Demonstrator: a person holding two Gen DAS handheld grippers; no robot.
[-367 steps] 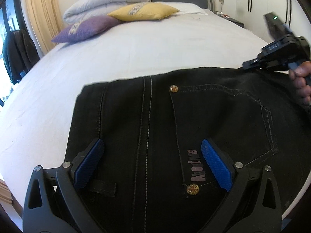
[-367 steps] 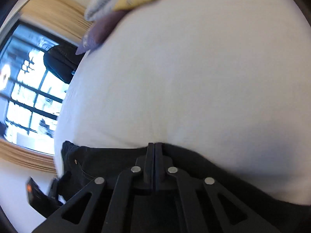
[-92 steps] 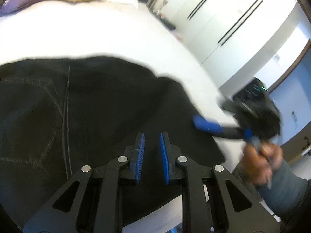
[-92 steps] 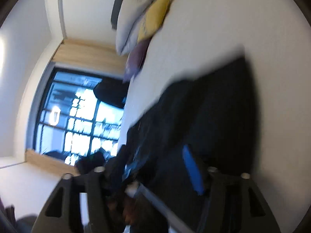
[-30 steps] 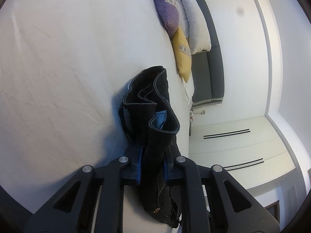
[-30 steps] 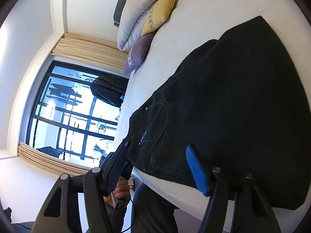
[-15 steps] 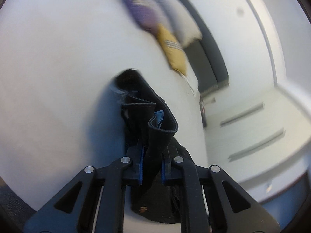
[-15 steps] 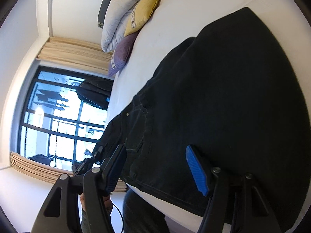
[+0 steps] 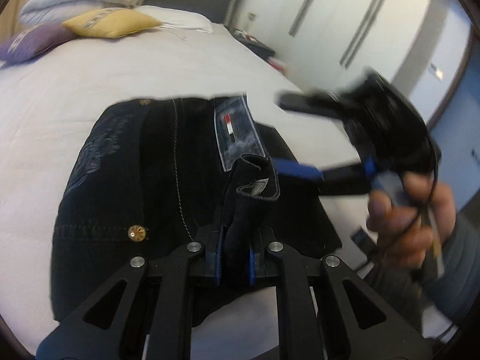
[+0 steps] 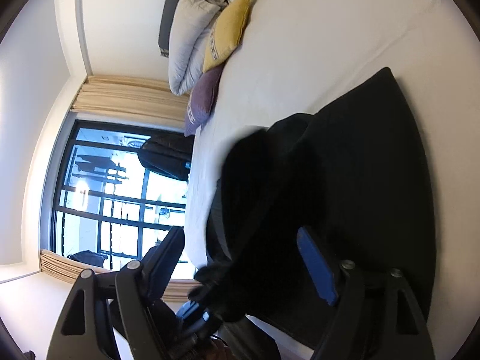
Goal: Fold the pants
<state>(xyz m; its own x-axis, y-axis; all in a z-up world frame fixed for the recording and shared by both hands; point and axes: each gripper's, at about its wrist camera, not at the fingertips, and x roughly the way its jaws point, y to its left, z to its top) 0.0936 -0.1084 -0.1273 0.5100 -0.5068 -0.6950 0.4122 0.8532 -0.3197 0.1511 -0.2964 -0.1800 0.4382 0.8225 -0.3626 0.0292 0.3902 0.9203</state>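
Observation:
Black denim pants lie on the white bed, with the waist end folded over onto the legs. My left gripper is shut on a bunched fold of the waistband, whose inner label faces up. My right gripper is open, held to the right of the fold, with a blue pad close to the fabric. In the right wrist view the pants fill the lower right, and that gripper stands open over them.
Pillows, yellow, purple and grey, lie at the head of the bed. White wardrobe doors stand on the right. A large window with curtains is on the left side. The near bed edge is close.
My left gripper has carried the gripped waistband over and down onto the pant legs, so the pants now lie doubled. My right gripper stays open and has come close to the fold.

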